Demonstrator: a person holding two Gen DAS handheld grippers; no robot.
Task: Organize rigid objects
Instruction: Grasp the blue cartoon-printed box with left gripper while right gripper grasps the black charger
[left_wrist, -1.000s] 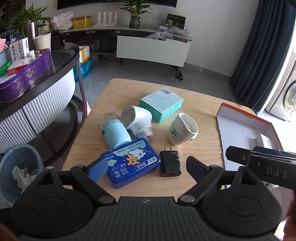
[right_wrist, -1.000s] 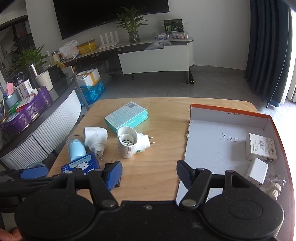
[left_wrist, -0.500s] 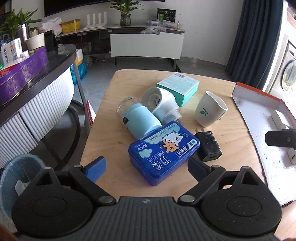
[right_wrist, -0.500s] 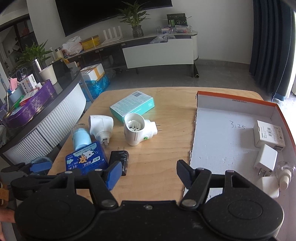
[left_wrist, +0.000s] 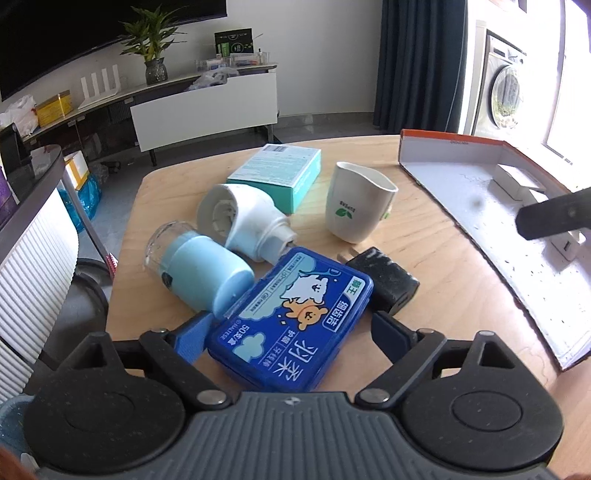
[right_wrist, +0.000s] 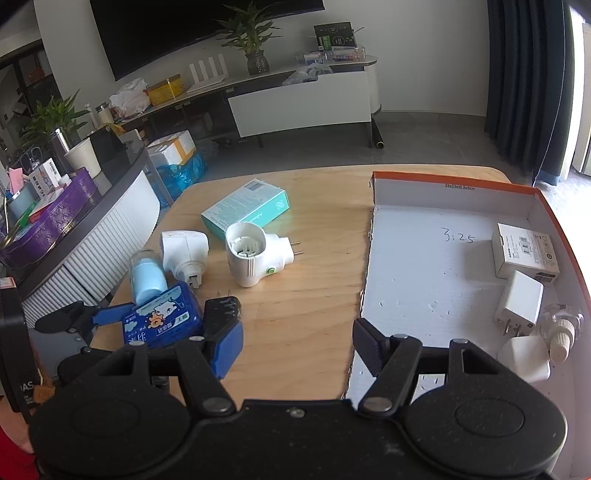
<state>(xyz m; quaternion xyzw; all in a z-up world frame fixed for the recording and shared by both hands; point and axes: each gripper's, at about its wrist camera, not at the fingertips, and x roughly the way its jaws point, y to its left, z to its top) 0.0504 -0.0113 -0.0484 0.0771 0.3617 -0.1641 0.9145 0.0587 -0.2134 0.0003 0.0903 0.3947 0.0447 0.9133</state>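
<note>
1. The step in hand looks like the pick-up of the blue tin (left_wrist: 291, 321). The left gripper (left_wrist: 291, 332) has its fingers spread wide, one on either side of the tin, and neither pad looks pressed against it yet.

2. In the left wrist view the tin lies flat on the wooden table (left_wrist: 436, 266), filling the gap between the fingers. The blue finger pad (left_wrist: 192, 334) sits at the tin's 9 o'clock side and the dark one at its 3 o'clock side.

3. Neighbours crowd the tin. The pale blue bottle (left_wrist: 199, 269) lies on its side touching the tin at about 10 o'clock, the black charger (left_wrist: 384, 280) is just beside it at 2 o'clock, and the white plug-in unit (left_wrist: 243, 221) lies at 12 o'clock.

4. The next move calls for closing squarely on the tin's long sides without catching the bottle or the charger, then lifting.

5. The likely destination is the orange-edged box lid (right_wrist: 436, 266), at 3 o'clock of the tin, well apart, already holding a few white items.

6. The right gripper (right_wrist: 295, 347) hovers spread and empty near the lid's near left corner.
</note>
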